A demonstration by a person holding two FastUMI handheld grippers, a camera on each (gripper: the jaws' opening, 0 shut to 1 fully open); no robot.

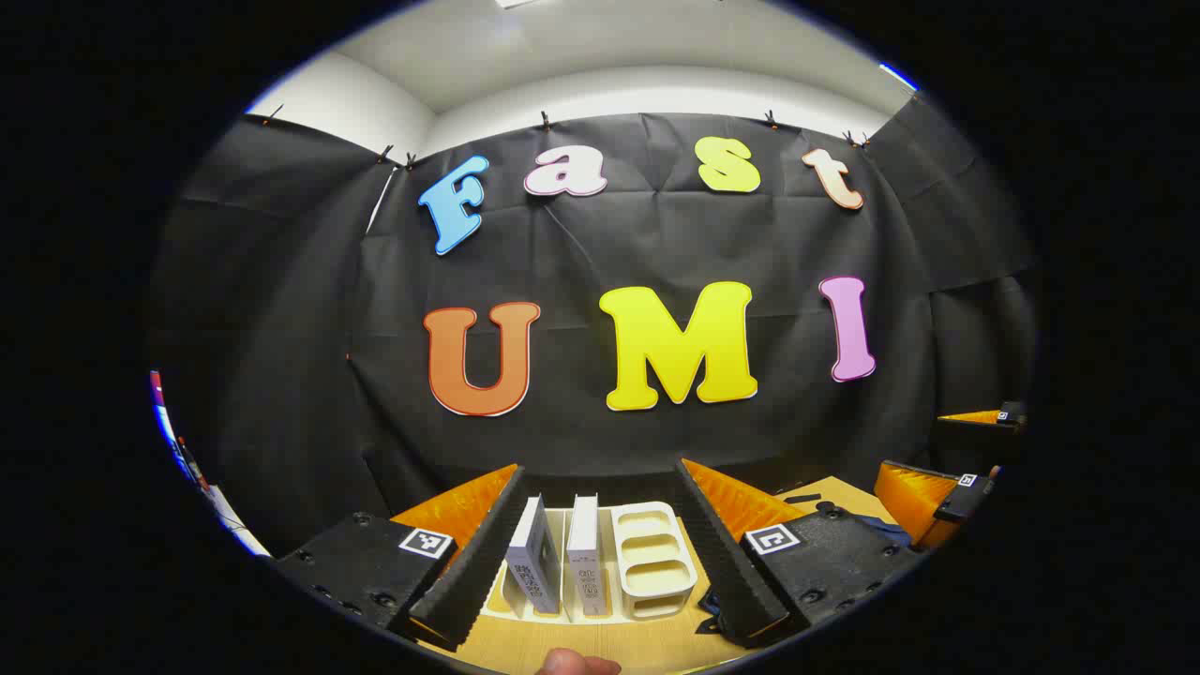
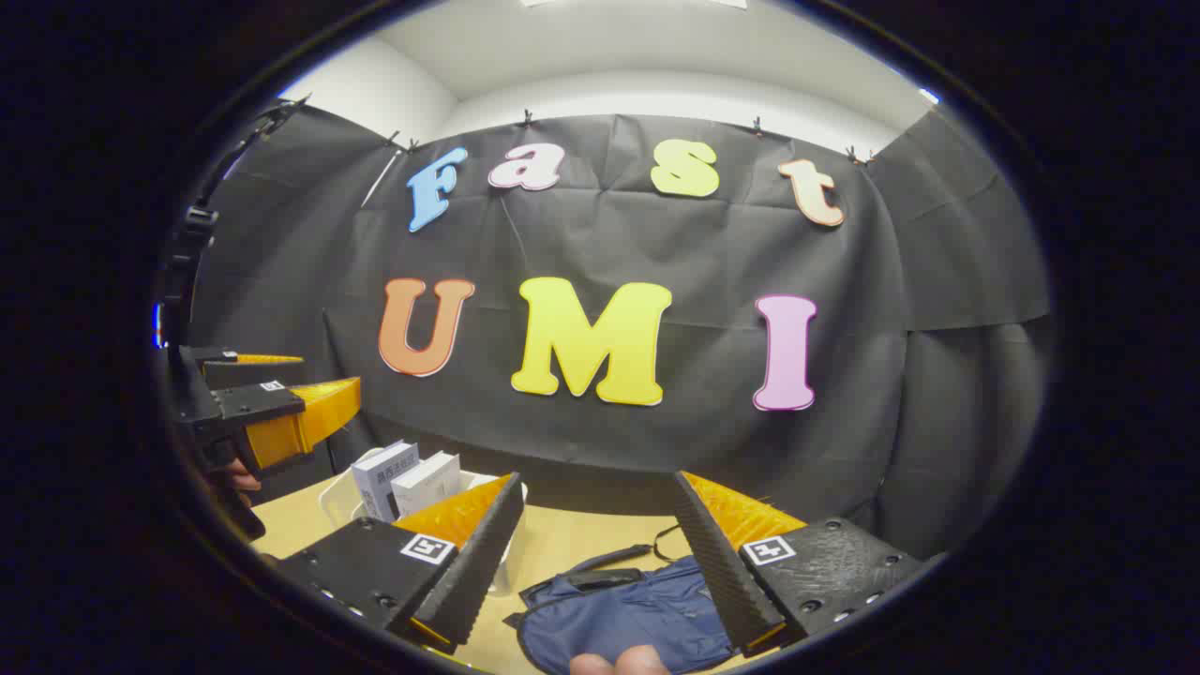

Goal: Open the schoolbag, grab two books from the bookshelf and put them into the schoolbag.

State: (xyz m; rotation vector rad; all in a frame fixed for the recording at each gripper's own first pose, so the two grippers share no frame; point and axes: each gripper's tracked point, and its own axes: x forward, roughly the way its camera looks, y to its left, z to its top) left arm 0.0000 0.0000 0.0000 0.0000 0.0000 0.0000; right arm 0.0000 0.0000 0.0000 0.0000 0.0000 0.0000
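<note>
Both grippers hang above the table with their jaws spread wide and nothing between the fingers. Seen in the left gripper view, the left gripper [image 1: 600, 553] is aimed straight at the bookshelf [image 1: 647, 562], a pale rack standing on the wooden table [image 1: 600, 642]. Two books [image 1: 562, 562] stand upright in the rack's left slots, side by side, spines toward the camera; they sit in the gap between the two fingers but farther off, not touched by either. The rack's right part shows bare rounded dividers. At the bottom edge of that view a fingertip [image 1: 577, 664] of the person peeks in.

In the right gripper view, the right gripper [image 2: 600, 553] points down at the schoolbag [image 2: 628, 619], a dark blue bag lying flat on the table [image 2: 572, 539], with a dark strap [image 2: 609, 560] trailing off its top toward the wall. The bag lies between and below the fingers, partly under the right-hand one; whether a finger touches it cannot be told. The bag's opening looks closed, though the flap is hard to read. The bookshelf [image 2: 337, 497] and its books [image 2: 403, 483] sit to the left of the bag, just behind the left-hand finger.

Farther out, the other gripper appears at each view's edge, held apart from the things on the table.
</note>
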